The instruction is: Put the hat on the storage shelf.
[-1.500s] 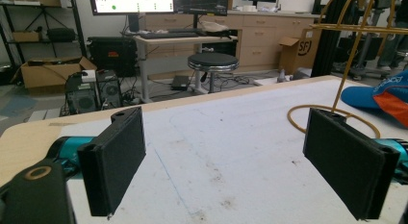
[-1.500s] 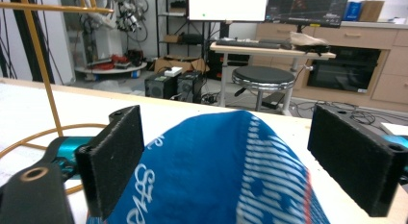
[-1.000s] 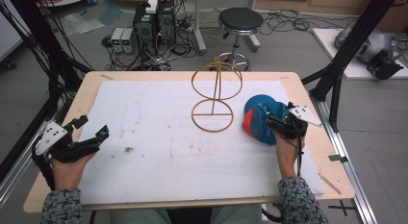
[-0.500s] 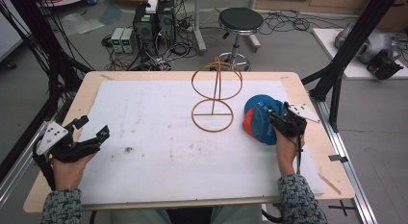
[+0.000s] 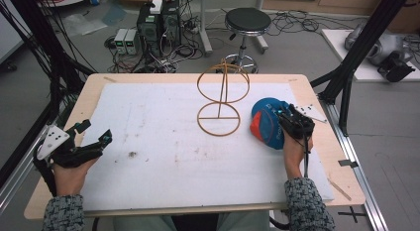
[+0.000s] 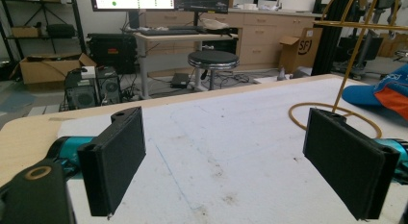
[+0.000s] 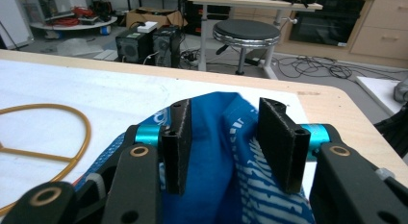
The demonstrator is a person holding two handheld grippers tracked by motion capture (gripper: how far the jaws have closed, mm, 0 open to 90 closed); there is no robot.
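A blue cap (image 5: 265, 123) with an orange brim lies at the right of the white mat (image 5: 163, 142). My right gripper (image 5: 286, 117) sits on its right side. In the right gripper view the jaws stand half closed (image 7: 223, 137) with a raised fold of the cap (image 7: 216, 195) between them, touching both pads. A gold wire stand (image 5: 220, 99) with a ring base rises at the middle of the table. My left gripper (image 5: 95, 131) rests at the table's left edge, wide open (image 6: 223, 156) with nothing between its pads.
The stand's ring base (image 7: 72, 137) lies just left of the cap. A grey plate (image 5: 309, 112) lies beside the cap near the right edge. A stool (image 5: 247, 20) and computers (image 5: 158, 23) stand on the floor beyond the table.
My right gripper has moved left and forward onto the cap and now covers part of it. The left gripper has stayed still.
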